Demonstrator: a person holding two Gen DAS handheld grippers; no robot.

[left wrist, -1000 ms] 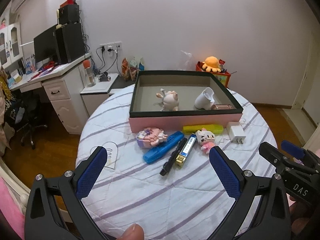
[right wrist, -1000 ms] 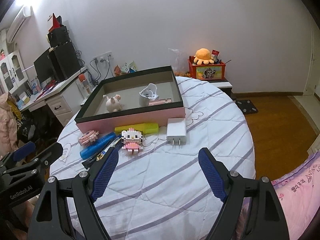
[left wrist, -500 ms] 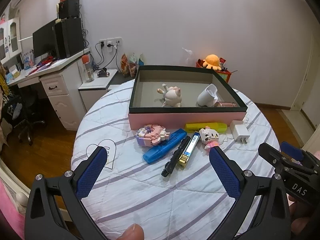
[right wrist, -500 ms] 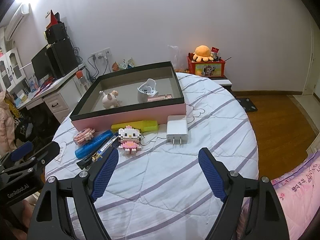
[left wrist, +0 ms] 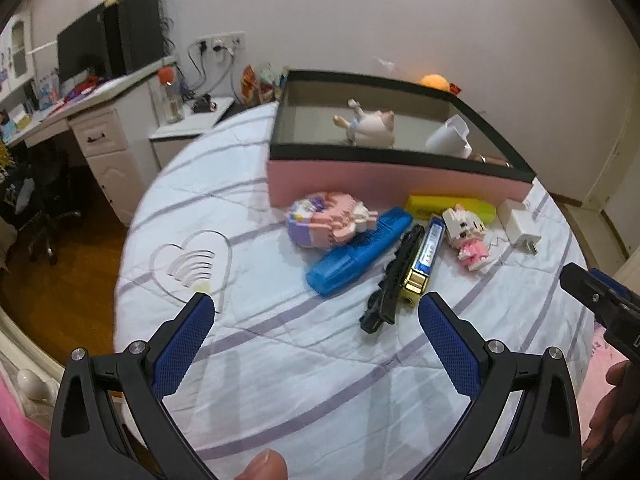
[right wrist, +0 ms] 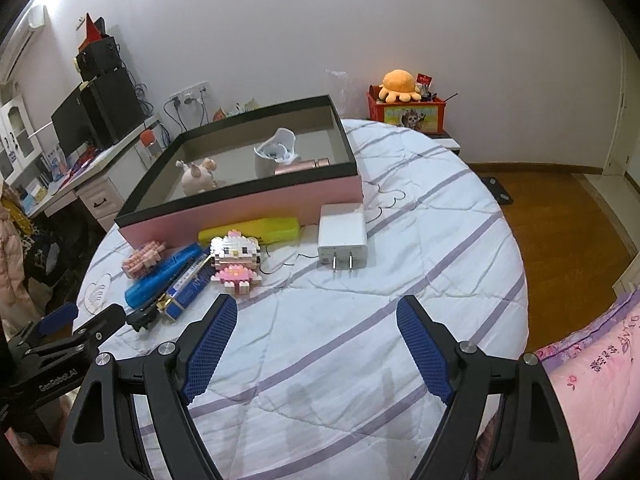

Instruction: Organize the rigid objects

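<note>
Loose items: a row lies on the striped cloth just in front of the box's pink wall; purple-and-pink brick toy, blue case, black clip, blue-and-gold bar, white-and-pink brick cat, yellow case, white charger; none yet boxed
Crowding: brick toy rests on the blue case; clip and bar lie side by side, touching; yellow case sits tight against the box wall
Box: open, black rim, pink sides; already holds a pig figure, a white cup on its side and a rose-gold tube
Left tongs: spread wide, holding nothing, hovering over the cloth nearest the clip and bar
Right tongs: spread wide, holding nothing, over bare cloth short of the charger
Risk, double pick: closing on the clip would likely catch the bar too; one may drop on the lift
Risk, brick toys: built of small blocks; a hard squeeze or a fall could break pieces off
Risk, yellow case: little room for a finger on the wall side; a push may shift the box
Risk, cloth: soft and wrinkled; low fingers could snag it and drag neighbours
Risk, charger: a thin cord appears to trail from it; it could hook the brick cat
Risk, collision: both tongs work one narrow strip; they may meet
</note>
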